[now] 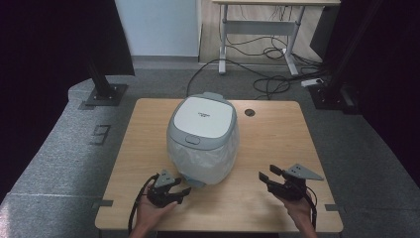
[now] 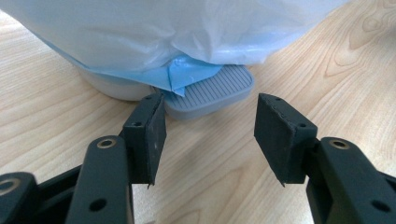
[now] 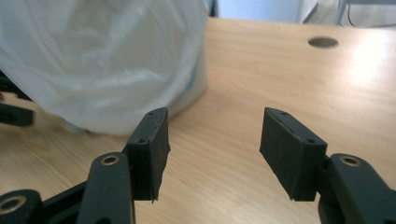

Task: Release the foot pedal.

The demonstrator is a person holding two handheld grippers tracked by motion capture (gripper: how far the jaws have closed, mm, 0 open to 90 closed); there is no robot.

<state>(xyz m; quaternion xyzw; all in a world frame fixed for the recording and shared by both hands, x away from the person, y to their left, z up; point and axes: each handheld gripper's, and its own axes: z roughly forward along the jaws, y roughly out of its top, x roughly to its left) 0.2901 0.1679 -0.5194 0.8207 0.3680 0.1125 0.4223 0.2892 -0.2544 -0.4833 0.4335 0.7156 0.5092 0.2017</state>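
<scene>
Landmark = pedal bin (image 1: 202,139), lid down, standing mid-table (image 1: 277,198) and wrapped in a translucent white plastic liner (image 1: 203,161).

Nearest: both hands at the table's near edge. Left gripper (image 1: 171,191) sits just beside the bin's front-left base, jaws spread, nothing between them. In the left gripper view, its jaws point at the grey ribbed foot pedal (image 2: 212,91) poking out under the bin; the left jaw tip is very near the pedal's edge, contact unclear. A blue fold of liner (image 2: 180,77) drapes onto the pedal.

Right gripper (image 1: 277,179) is well apart from the bin, to its right, jaws released and empty, bare wood between them.

Beyond the bin: round cable hole (image 1: 249,112) near the table's far edge.
</scene>
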